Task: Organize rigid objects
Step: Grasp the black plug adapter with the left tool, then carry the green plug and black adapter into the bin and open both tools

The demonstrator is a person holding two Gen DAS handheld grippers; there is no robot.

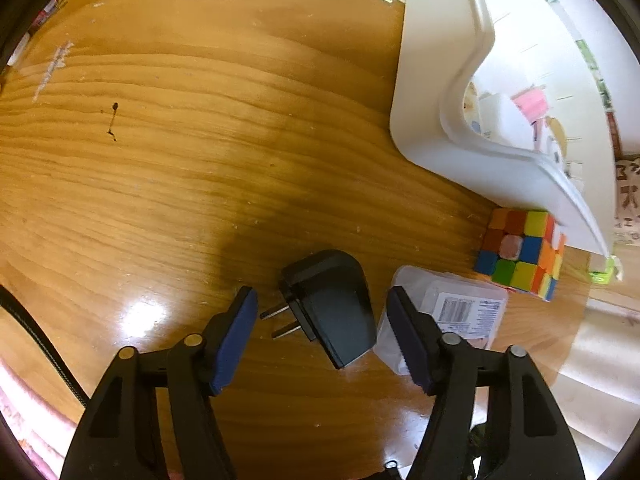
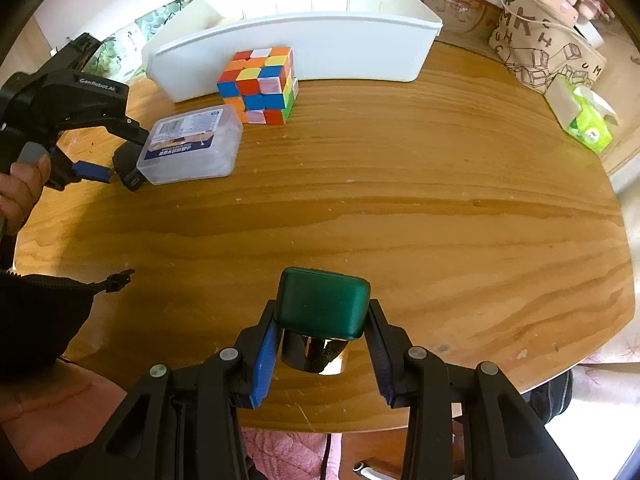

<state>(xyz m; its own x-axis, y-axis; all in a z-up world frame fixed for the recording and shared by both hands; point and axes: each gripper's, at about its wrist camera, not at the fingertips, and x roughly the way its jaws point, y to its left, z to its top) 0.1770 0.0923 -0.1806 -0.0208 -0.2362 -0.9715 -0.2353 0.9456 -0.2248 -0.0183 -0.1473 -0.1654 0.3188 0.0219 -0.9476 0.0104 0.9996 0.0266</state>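
Observation:
A black plug charger [image 1: 336,304] lies on the wooden table [image 1: 200,160], prongs pointing left. My left gripper [image 1: 321,294] points down over it, open, with a blue pad on each side of the charger and neither touching it. In the right wrist view my right gripper [image 2: 323,312] is shut on a small bottle with a dark green cap [image 2: 320,292] and a shiny gold body [image 2: 314,354], held just above the near table edge. A scrambled colour cube [image 2: 260,84] and a clear plastic box [image 2: 192,144] sit near the white bin [image 2: 304,48].
The clear box [image 1: 460,312] lies right beside the charger, and the cube [image 1: 520,252] stands against the white bin [image 1: 432,100]. A patterned bag [image 2: 548,40] and a green tissue pack [image 2: 584,120] sit at the far right. A dark sleeve [image 2: 40,320] overhangs the table's near left.

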